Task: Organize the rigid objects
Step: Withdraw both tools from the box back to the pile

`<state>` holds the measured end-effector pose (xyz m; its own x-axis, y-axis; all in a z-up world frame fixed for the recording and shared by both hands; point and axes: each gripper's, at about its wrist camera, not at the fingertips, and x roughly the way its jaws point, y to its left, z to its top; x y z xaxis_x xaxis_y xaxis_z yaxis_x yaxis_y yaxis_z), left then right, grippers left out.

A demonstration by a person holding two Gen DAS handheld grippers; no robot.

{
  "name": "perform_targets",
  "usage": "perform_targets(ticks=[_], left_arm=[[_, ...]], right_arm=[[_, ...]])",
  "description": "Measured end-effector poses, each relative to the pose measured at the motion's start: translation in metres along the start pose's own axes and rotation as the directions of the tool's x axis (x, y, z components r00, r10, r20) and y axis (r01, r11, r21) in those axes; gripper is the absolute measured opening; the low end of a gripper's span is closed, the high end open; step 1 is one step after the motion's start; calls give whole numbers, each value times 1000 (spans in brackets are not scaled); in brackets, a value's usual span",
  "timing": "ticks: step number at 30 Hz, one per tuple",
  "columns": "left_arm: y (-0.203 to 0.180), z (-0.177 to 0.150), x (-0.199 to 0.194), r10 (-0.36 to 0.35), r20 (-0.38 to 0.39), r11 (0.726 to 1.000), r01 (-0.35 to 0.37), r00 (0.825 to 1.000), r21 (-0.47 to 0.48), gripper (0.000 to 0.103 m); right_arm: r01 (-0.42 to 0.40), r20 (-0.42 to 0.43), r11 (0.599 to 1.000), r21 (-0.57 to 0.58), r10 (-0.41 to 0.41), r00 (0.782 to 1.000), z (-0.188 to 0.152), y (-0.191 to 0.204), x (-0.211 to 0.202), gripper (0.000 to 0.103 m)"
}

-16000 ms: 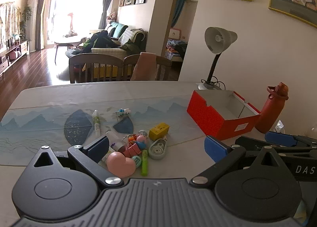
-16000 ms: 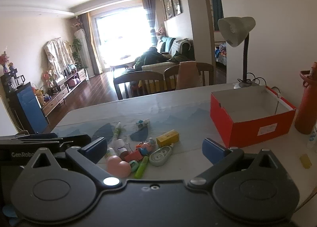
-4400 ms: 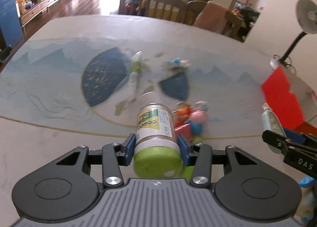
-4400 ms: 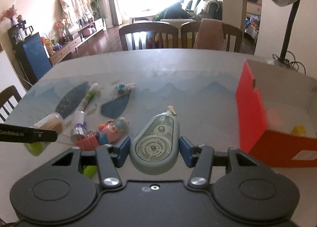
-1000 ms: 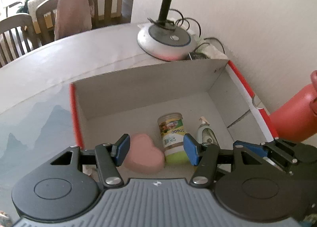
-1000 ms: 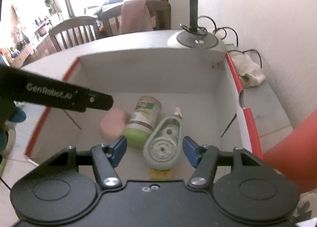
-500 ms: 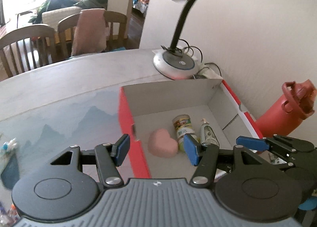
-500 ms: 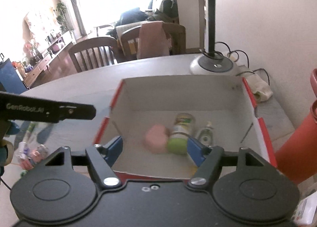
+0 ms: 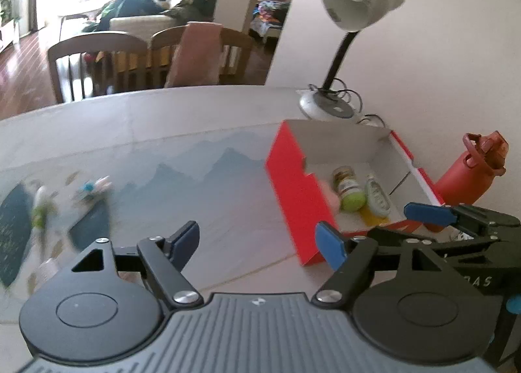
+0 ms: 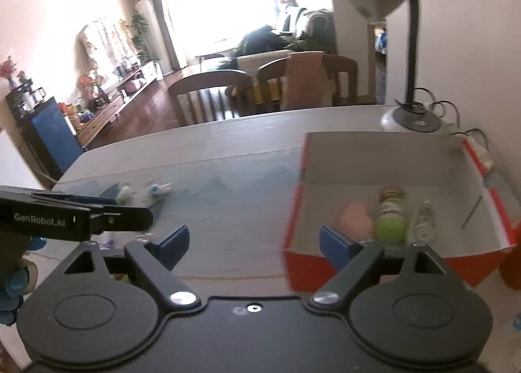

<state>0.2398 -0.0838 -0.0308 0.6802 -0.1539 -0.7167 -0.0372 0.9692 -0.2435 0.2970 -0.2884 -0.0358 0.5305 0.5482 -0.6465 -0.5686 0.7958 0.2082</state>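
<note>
1. Left gripper (image 9: 260, 241): jaws spread wide with nothing between the blue pads, held above the counter (image 9: 202, 132).
2. Right gripper (image 10: 252, 244): jaws likewise spread and carrying nothing; in the left wrist view it shows at 4 o'clock, just beside the near right corner of the red box (image 9: 298, 190).
3. Red box: open-topped, white inside, standing on the counter at 2 o'clock from the left gripper. In the right wrist view the right-hand pad overlaps its near wall.
4. Box contents, side by side near the front wall: pink heart (image 10: 356, 218) at the left, green-capped jar (image 9: 350, 189) lying on its side in the middle, grey tape dispenser (image 9: 377, 197) to the right of the jar. A yellow block (image 9: 374, 218) lies by the front wall, below the dispenser.
5. Loose items on the counter, well apart from the box, at 10 o'clock from the left gripper: a small blue-and-white toy (image 9: 94, 186) and a white tube with green on it (image 9: 40, 207). Both are blurred; details cannot be told.
6. Surroundings: a red water bottle (image 9: 472, 171) stands just beside the box's right wall; a desk lamp (image 9: 353, 5) stands behind the box at 1 o'clock; wooden chairs (image 9: 97, 67) line the far counter edge.
</note>
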Motion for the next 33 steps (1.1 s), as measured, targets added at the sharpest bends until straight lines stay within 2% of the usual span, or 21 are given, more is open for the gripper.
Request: perform_targets(ticks=[5,13,19,25,30,33], left_arm=[[40,-20,-27,16,2,999,-16,1000,-43,82],[95,-35,-57,67,24,994,-64,997,-87,85],[134,-43,-68,90,48,986,-82,995,-146,100],[166,-51,-65,142,59,974,-129,988,-189,102],[198,-57,-46,238,10,942,-228,971,-247,102],[214,-59,-31,268,-32,925,-266,963,-270,102]], right_arm=[[-39,-6,998,-40,39,999,-10,38,8,88],[-88,-44,993,-84,84,995,-27,93,24,88],[-100,-81,990,-104,92,992,-37,126,39,88],[-80,-119,988,-130,65,991,-51,155,61,88],[-34,-167,991,-126,12,986,-61,165,91,87],[-11,-185,992,-127,-13,983,-66,170,106,87]])
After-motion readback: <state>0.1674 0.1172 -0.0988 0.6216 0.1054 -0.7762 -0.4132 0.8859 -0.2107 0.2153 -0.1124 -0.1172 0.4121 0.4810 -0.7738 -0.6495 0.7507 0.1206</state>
